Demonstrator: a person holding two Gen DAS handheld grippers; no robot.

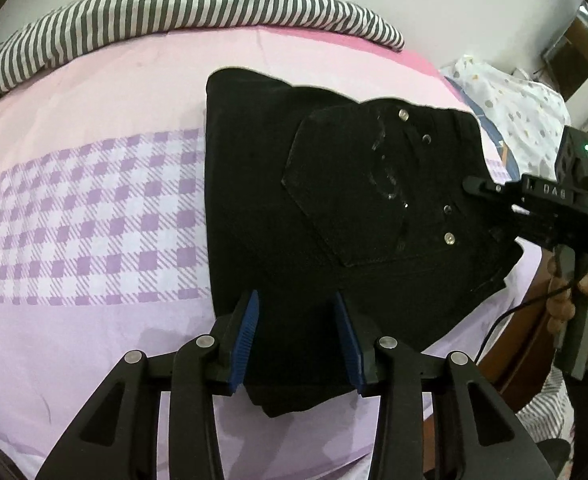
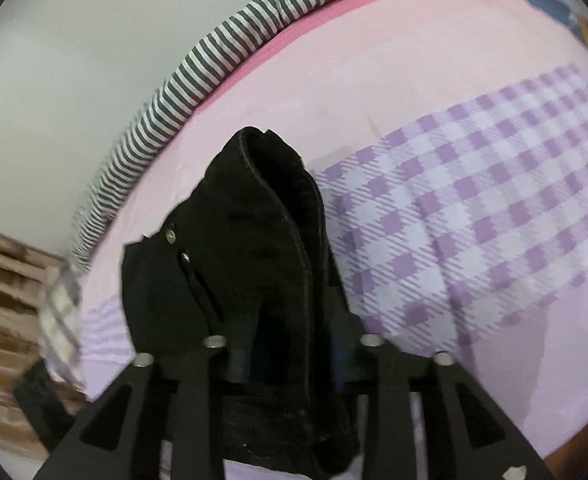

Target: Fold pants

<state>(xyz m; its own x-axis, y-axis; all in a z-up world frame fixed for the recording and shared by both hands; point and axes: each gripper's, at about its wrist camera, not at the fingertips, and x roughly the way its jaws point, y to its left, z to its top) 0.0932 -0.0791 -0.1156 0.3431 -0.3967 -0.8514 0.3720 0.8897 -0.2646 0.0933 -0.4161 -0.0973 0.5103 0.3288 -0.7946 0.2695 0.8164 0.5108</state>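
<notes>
Black pants (image 1: 334, 208) lie folded on a pink and purple bedsheet (image 1: 93, 208), back pocket and metal rivets facing up. My left gripper (image 1: 298, 320) is open, its blue pads (image 1: 247, 336) on either side of the pants' near edge, just above the cloth. My right gripper (image 1: 490, 196) shows at the right in the left wrist view, holding the waistband side. In the right wrist view the right gripper (image 2: 294, 344) is shut on a bunched part of the pants (image 2: 253, 240), which rises between its fingers.
A grey and white striped pillow (image 1: 173, 12) runs along the bed's far edge by the wall. A white dotted cloth (image 1: 510, 96) lies at the far right. A wooden bed frame or floor (image 2: 5, 300) shows at the left in the right wrist view.
</notes>
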